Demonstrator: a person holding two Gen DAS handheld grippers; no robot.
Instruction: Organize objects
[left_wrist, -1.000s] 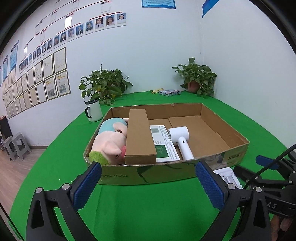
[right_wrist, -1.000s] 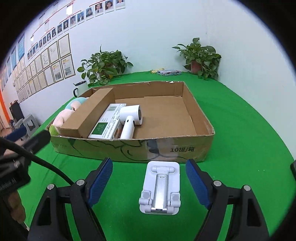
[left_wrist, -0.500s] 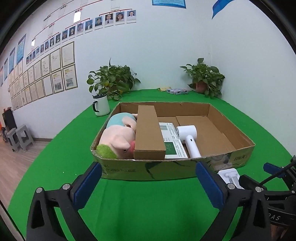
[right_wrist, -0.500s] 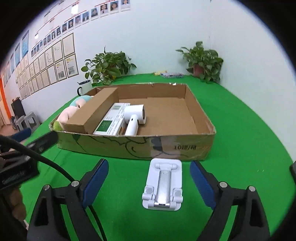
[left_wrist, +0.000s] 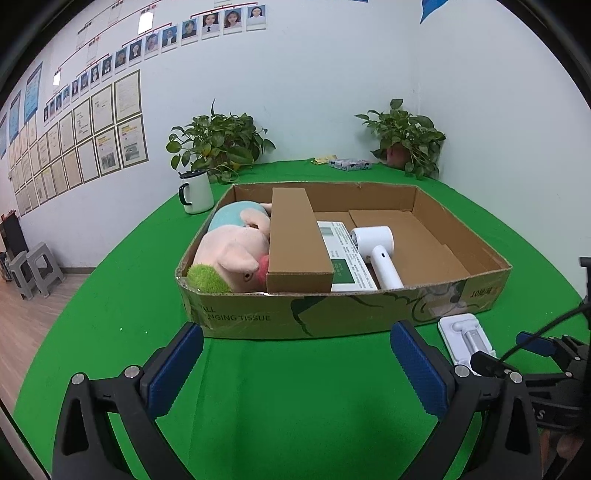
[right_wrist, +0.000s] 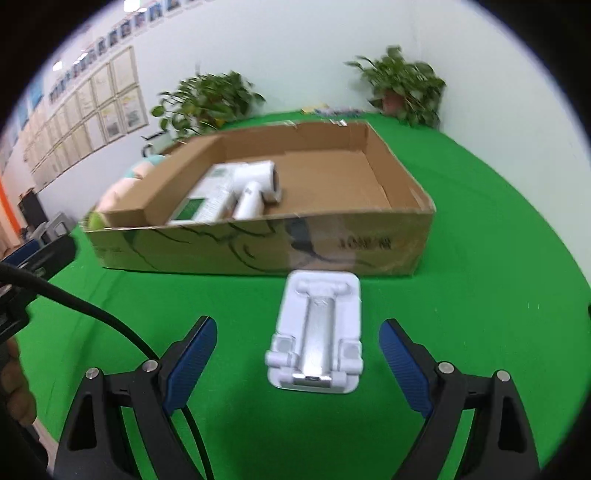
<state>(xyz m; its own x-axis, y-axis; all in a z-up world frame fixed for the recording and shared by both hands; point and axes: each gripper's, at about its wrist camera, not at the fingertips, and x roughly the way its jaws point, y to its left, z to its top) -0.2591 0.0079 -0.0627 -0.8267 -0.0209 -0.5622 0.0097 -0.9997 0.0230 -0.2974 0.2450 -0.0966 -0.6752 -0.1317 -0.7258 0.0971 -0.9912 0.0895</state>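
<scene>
My right gripper (right_wrist: 297, 363), fingers spread and empty like the left gripper (left_wrist: 295, 373), faces the white phone stand (right_wrist: 317, 332) at twelve o'clock before the cardboard box (right_wrist: 258, 243); looks light, rigid, slick plastic, so I'd pinch its long sides.

Matt cardboard box (left_wrist: 343, 317), glossy white plastic stand (right_wrist: 317, 328)

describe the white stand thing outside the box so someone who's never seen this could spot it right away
Find the big open cardboard box on the green table. Just outside its near wall lies a flat white phone stand with a silver centre bar, between the right gripper's open jaws. Unlike the white hair dryer, it lies on the cloth, not in the box.
</scene>
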